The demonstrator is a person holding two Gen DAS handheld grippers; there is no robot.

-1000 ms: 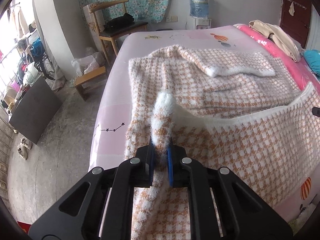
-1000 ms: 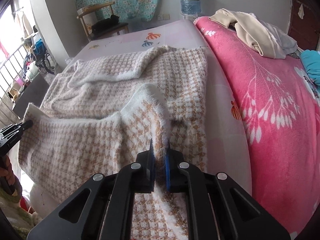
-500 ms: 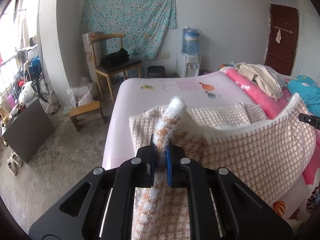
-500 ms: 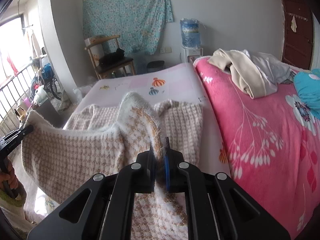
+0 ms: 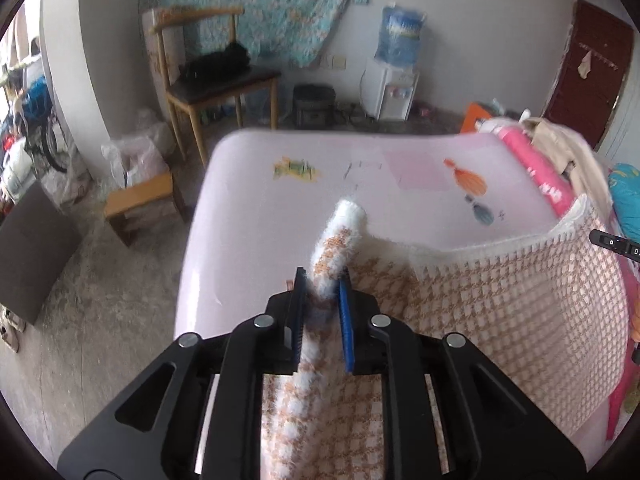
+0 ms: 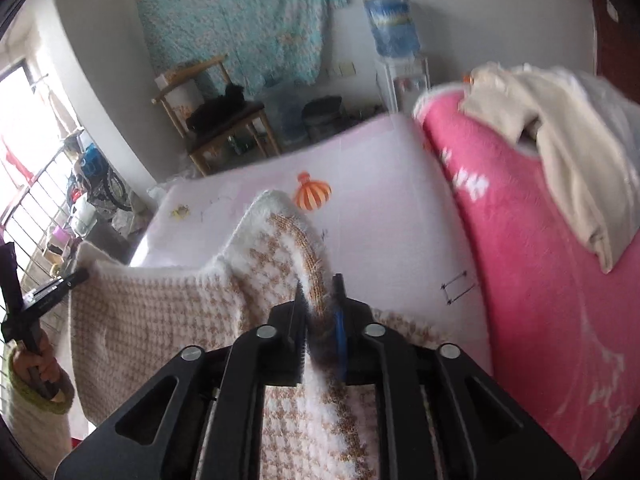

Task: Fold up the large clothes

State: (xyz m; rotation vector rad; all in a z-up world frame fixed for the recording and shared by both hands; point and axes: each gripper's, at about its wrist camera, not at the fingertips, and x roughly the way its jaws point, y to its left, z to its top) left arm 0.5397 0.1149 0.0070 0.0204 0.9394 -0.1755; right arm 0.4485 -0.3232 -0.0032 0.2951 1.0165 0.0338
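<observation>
Pale pink sheet covers the bed (image 5: 280, 200) ahead of your left tool (image 5: 323, 292), past it a wooden chair (image 5: 208, 72) on rough concrete. Its jaws are opening around a fuzzy roll of the checked orange-and-white knit garment (image 5: 500, 300).

From your right tool (image 6: 320, 296), a plush pink blanket (image 6: 540, 280) flanks the sheet; jaws opening, garment edge between them, lifted over the bed.

bed (image 5: 256, 208): pale pink sheet | on it: checked knit garment (image 5: 500, 312), pink blanket (image 6: 540, 280)
</observation>
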